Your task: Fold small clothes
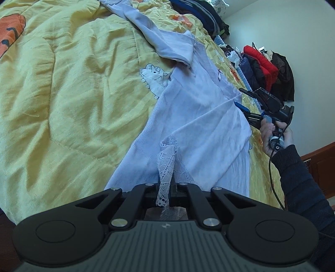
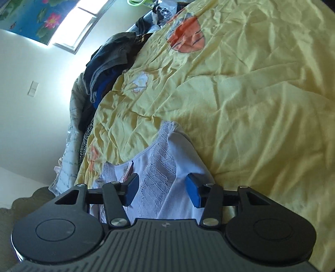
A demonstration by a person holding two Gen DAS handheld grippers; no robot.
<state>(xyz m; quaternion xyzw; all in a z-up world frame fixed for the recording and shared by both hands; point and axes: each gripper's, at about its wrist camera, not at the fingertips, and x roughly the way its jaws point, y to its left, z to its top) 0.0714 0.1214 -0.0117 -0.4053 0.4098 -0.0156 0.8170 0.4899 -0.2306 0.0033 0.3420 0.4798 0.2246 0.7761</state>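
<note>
A small pale lilac garment (image 1: 194, 117) with lace trim lies spread on the yellow quilt (image 1: 73, 94). My left gripper (image 1: 166, 188) is shut on a strip of the garment's white lace (image 1: 167, 167), which runs up between its closed jaws. In the left wrist view my right gripper (image 1: 240, 97) hovers at the garment's far right edge, held by a hand in a dark sleeve. In the right wrist view that gripper (image 2: 162, 189) stands open above the lace-panelled part of the garment (image 2: 159, 173), its blue pads (image 2: 193, 191) apart and pressing on nothing.
Piles of dark clothes (image 1: 207, 14) and red and black clothes (image 1: 266, 67) sit along the quilt's far edge by the wall. More dark clothes (image 2: 108, 62) are heaped under a window. A wooden bed frame (image 1: 320, 159) shows at the right.
</note>
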